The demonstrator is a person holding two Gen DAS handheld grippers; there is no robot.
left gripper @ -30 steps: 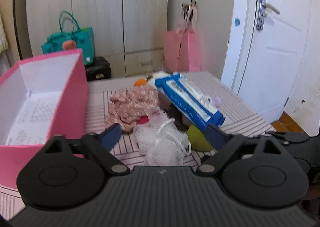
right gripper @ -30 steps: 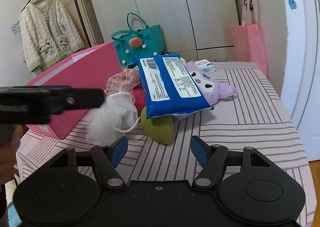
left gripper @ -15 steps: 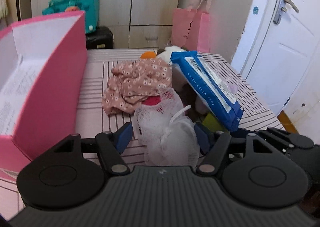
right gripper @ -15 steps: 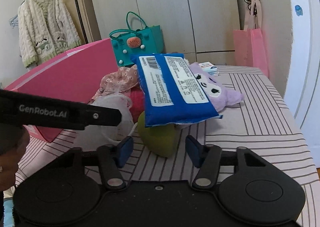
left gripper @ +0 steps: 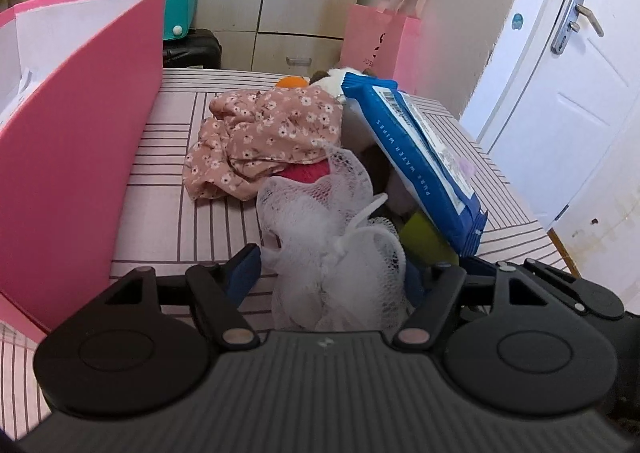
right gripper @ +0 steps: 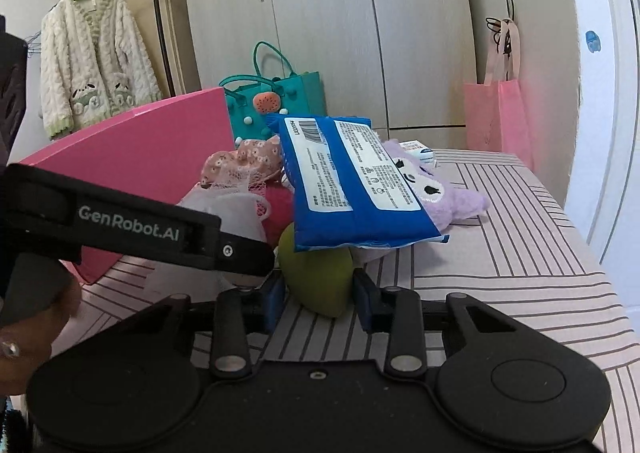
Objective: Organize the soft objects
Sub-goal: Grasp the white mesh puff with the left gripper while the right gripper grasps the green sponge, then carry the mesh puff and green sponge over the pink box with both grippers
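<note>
A white mesh bath pouf lies on the striped table, and my left gripper has its jaws closed against its sides. A green sponge sits under a blue wet-wipes pack, and my right gripper has its jaws pressing on it. A floral pink cloth lies behind the pouf over something red. A purple plush lies under the wipes pack. The pink box stands open at the left.
A teal bag and a pink paper bag stand by the wardrobe behind the table. A white door is at the right. The table's right edge is near the wall. A cardigan hangs at the left.
Both grippers have moved forward and narrowed: the left has closed around the white pouf, the right around the green sponge.
</note>
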